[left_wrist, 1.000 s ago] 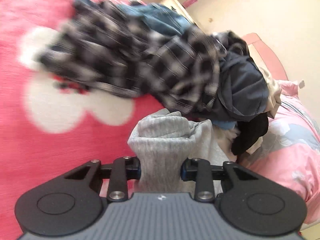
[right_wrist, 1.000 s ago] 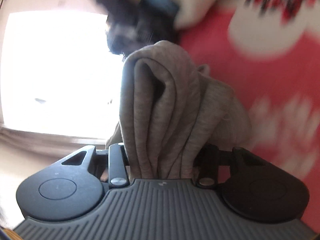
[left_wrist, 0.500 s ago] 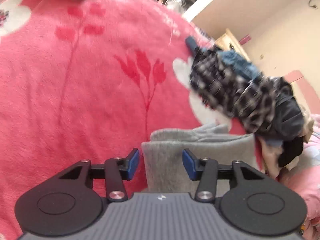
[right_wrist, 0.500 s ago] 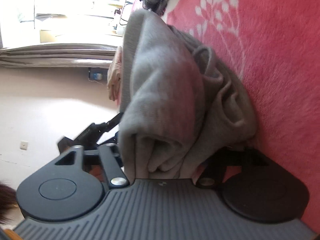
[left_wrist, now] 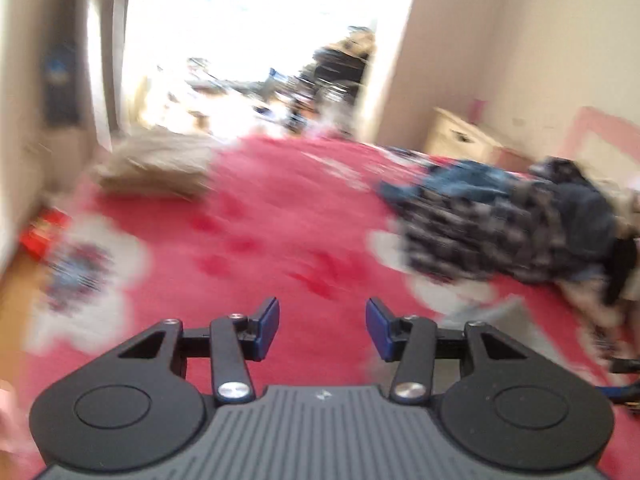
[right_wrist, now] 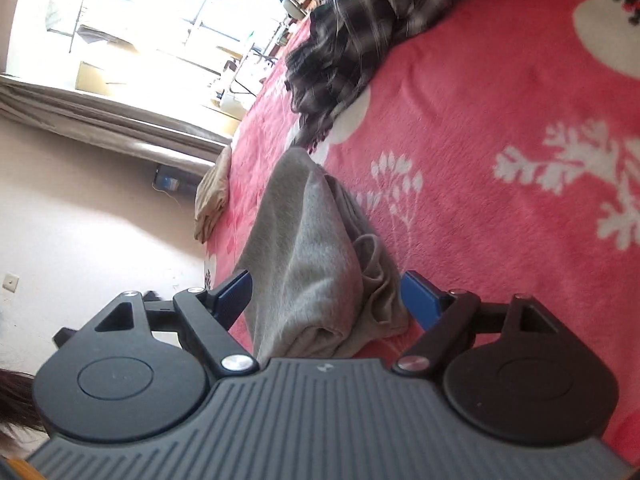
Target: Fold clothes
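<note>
While the right gripper [right_wrist: 326, 294] fingers widen round (not touching) the grey garment [right_wrist: 308, 248] — left gripper [left_wrist: 322, 328] fingers spread, empty.

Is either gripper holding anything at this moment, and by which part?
Nothing is held. The left gripper is empty; the right gripper is opening, pads clear of the folded grey garment between them.

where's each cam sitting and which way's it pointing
Left wrist: on the left gripper, aimed across the red blanket toward a bright window; its open, empty jaws show.
Right wrist: on the right gripper, rolled sideways, looking along the blanket; its jaws are opening, pads clear of the grey garment between them; dark hair at the lower left edge.
Shared: blanket, plaid pile, beige stack.
</note>
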Motion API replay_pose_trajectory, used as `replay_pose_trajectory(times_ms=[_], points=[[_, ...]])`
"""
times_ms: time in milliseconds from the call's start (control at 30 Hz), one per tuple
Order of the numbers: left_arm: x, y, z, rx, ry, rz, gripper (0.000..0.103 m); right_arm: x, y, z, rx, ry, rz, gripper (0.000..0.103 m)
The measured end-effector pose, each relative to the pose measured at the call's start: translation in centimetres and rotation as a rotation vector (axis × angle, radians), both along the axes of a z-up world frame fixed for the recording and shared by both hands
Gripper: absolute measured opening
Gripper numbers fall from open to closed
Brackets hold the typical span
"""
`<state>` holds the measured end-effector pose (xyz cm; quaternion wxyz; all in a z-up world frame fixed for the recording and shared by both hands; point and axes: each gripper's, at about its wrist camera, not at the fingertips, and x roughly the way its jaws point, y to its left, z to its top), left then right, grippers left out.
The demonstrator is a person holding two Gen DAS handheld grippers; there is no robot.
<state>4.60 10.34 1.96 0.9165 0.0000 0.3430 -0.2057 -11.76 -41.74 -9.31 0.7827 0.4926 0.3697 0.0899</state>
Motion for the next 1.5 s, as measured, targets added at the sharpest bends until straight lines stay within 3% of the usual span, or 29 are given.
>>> replay_pose_trajectory(times_ms=[100, 167, 300, 367, 400, 433, 533, 700, 867, 933, 1100, 1300, 1500], points=[[-0.1, 1.5, -0.3, -0.028, 0.080, 0.015, 0.050, 0.5, 0.4, -0.9, 0.028, 0.013, 0.008, 0.081], [-1.5, 0.0, -1.7, -0.032, 0.124, -0.053, 0.050, 1.5, 1.2, -1.0, 0.015, 0.021, 0.026, 0.079], [-5.8, -6.0, -5.8, -0.081, 0.195, -0.283, 0.049, 2.1, 2.8, 0.2, -0.092, 0.006, 0.095, 0.058], [-7.8, -8.8, -7.4, -0.097, 0.203, -0.394, 0.047, 1.9, 3.6, 0.7, -0.149, 0.002, 0.132, 0.052], [-8.7, -10.1, -8.0, -0.099, 0.198, -0.448, 0.046, 1.8, 4.2, 0.8, -0.180, -0.001, 0.147, 0.045], [-9.3, -11.1, -8.7, -0.084, 0.192, -0.486, 0.045, 1.8, 4.7, 0.9, -0.216, -0.002, 0.158, 0.034], [-10.8, -13.5, -10.4, -0.031, 0.181, -0.570, 0.041, 1.6, 5.9, 1.4, -0.317, -0.041, 0.171, 0.018], [-12.2, -13.8, -12.1, 0.014, 0.182, -0.604, 0.040, 1.0, 6.8, 2.7, -0.413, -0.160, 0.198, 0.016], [-12.6, -13.3, -12.2, 0.029, 0.170, -0.611, 0.041, 1.0, 3.9, -2.8, -0.258, -0.077, 0.151, 0.019], [-12.6, -13.3, -11.7, 0.025, 0.162, -0.615, 0.041, 0.8, 3.2, -3.5, -0.214, -0.079, 0.128, 0.020], [-12.5, -13.8, -10.2, -0.024, 0.129, -0.615, 0.043, 0.4, 3.3, -3.0, -0.256, -0.097, 0.143, 0.023], [-12.6, -15.4, -12.1, 0.035, 0.154, -0.607, 0.044, 0.0, 3.5, -3.0, -0.252, -0.100, 0.131, 0.024], [-12.4, -15.2, -12.6, 0.042, 0.160, -0.590, 0.049, -0.1, 3.5, -3.0, -0.260, -0.106, 0.138, 0.024]])
